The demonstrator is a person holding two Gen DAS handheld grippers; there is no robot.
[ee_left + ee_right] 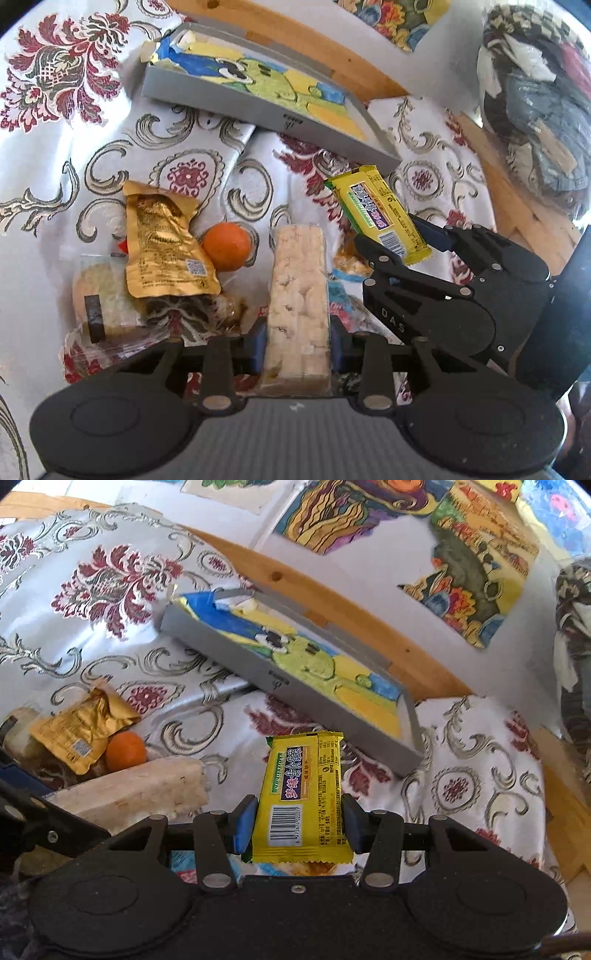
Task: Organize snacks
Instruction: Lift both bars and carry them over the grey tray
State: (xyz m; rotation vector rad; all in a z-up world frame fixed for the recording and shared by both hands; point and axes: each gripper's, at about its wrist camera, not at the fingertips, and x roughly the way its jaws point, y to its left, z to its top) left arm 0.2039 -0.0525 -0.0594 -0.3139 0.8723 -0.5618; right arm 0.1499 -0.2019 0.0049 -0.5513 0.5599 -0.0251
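Left tool (297, 341) was level and low, clamped on the pale rice bar (298, 295); right tool (299, 821) beside it gripped the yellow snack pack (303, 797) above the floral cloth (110, 657), short of the grey tray (258, 672).

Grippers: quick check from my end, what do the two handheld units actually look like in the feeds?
Both are matte black plastic. The left gripper and right gripper share a build: two round domed housings at the base, slim linkage bars with silver pivot pins, and blue pads on the fingers. Seen from the left wrist view, the right unit's side carries embossed letters, "DAS" readable. No cables or sleeves show.
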